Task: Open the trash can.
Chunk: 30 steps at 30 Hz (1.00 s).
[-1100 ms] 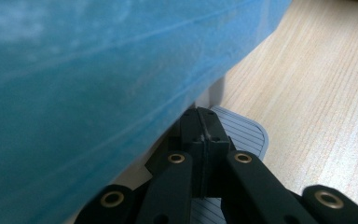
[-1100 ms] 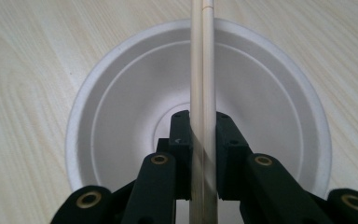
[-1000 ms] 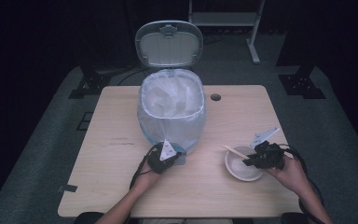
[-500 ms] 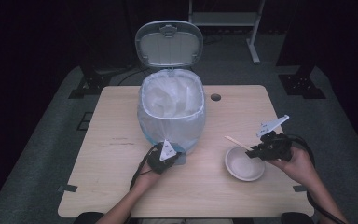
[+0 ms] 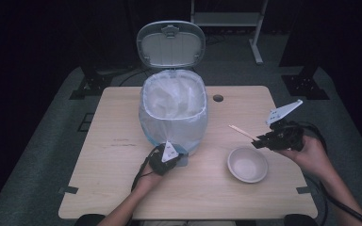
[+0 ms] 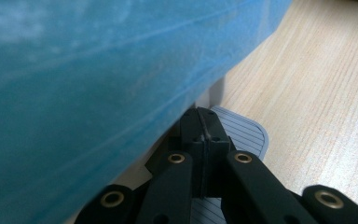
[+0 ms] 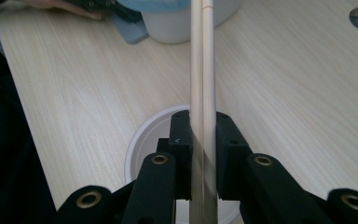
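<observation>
Right hand-held gripper [image 5: 260, 140], clamping pale wooden chopsticks [image 5: 243, 132], has lifted clear of the white bowl [image 5: 247, 164] below it; binning likely next.

Dim, vignetted high view with the table [image 5: 122, 155] softly lit; both gripper views bright, blurred up close.

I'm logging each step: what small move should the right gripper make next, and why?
Probably carry the chopsticks leftward over the open bin. The right gripper holds them above the bowl, while the left gripper, jaws shut, presses the pedal, and the lid stands up.
</observation>
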Each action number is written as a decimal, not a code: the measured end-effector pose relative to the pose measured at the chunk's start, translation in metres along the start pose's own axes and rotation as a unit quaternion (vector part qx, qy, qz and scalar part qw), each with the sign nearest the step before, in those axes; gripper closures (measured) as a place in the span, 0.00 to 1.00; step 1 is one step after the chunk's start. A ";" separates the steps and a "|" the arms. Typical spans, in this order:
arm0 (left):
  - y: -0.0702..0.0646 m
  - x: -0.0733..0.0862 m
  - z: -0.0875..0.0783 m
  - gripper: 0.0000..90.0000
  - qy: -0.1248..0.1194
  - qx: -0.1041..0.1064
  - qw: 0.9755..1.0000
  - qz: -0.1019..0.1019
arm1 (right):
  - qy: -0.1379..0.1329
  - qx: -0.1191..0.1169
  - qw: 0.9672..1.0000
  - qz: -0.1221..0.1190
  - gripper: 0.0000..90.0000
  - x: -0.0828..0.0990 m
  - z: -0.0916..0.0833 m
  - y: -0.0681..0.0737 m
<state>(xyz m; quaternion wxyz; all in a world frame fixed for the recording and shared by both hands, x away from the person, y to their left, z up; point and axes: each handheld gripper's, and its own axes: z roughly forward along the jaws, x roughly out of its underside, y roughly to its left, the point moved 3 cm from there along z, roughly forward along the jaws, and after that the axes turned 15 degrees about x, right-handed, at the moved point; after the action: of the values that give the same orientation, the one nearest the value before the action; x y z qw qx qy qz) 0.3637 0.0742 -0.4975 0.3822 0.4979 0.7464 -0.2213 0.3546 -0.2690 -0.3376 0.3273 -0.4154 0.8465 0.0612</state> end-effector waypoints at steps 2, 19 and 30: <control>0.000 0.000 0.000 1.00 0.000 -0.002 1.000 0.002 | -0.005 -0.001 1.000 0.001 0.88 -0.005 -0.005 -0.002; -0.001 0.000 0.001 1.00 -0.006 0.000 1.000 -0.007 | -0.013 0.000 1.000 -0.022 0.88 -0.058 -0.032 -0.014; -0.001 0.000 0.001 1.00 -0.005 0.000 1.000 -0.007 | -0.017 0.008 0.999 -0.042 0.88 -0.088 -0.048 -0.017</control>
<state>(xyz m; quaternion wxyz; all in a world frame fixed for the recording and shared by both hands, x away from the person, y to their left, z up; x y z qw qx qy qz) 0.3631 0.0731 -0.4980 0.3846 0.4915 0.7478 -0.2262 0.3816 -0.2402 -0.2441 0.3474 -0.4471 0.8229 0.0481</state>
